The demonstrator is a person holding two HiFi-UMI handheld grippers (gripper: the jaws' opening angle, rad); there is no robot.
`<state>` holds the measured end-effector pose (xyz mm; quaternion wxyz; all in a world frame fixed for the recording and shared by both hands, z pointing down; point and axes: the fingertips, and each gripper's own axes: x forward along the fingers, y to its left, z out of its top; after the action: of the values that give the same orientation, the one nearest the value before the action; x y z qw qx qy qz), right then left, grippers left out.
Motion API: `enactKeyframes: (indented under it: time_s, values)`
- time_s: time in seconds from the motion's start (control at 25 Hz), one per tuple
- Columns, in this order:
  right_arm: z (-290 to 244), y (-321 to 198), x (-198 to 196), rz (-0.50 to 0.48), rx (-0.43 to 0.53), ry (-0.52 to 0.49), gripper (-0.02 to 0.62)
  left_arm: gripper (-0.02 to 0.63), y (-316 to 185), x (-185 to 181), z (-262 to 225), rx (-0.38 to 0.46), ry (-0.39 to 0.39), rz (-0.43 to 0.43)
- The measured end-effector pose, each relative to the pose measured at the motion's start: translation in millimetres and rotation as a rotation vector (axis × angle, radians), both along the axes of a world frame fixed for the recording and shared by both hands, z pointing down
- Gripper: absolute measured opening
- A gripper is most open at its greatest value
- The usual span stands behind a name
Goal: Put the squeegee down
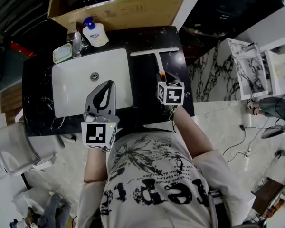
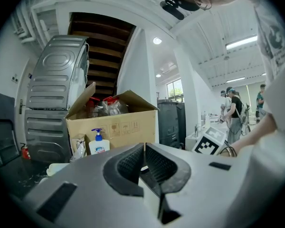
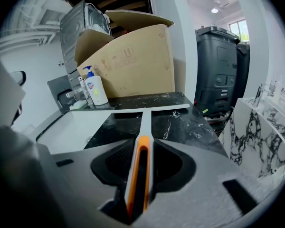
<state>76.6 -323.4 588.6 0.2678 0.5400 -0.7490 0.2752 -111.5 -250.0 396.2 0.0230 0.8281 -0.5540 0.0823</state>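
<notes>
The squeegee [image 1: 155,56] has a white blade and a grey handle with an orange grip. In the head view it lies along the black marble counter [image 1: 142,91], right of the white sink [image 1: 71,96], blade toward the wall. My right gripper [image 1: 161,76] is shut on the orange handle [image 3: 138,175] and tilted down. In the right gripper view the blade [image 3: 149,110] stretches across the counter; whether it touches the stone I cannot tell. My left gripper [image 1: 104,87] hovers over the sink's front part, its jaws shut [image 2: 143,148] with nothing between them.
A cardboard box [image 1: 118,11] stands behind the counter, with a soap pump bottle [image 1: 95,34], a faucet [image 1: 77,44] and a green soap dish [image 1: 61,54] by the sink's far edge. A black bin [image 3: 223,80] and a white marble unit [image 1: 249,68] are to the right.
</notes>
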Motion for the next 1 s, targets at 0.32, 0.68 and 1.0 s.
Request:
enactKeyframes:
  time_s: [0.32,0.68,1.0]
  values:
    - [14.6,4.5,2.6,-0.021,-0.052,0.059,0.13,0.014,-0.9,0.9,-4.0,0.034,0.012,-0.012]
    - [15.3,7.6,-8.9,-0.064,-0.06,0.028,0.289,0.014,2.2,6.8,-2.6,0.022,0.027,-0.014]
    - [-36.4,10.5,4.6,-0.058,0.102,0.054,0.193,0.014,7.7,12.2,-10.3,0.042,0.018,-0.009]
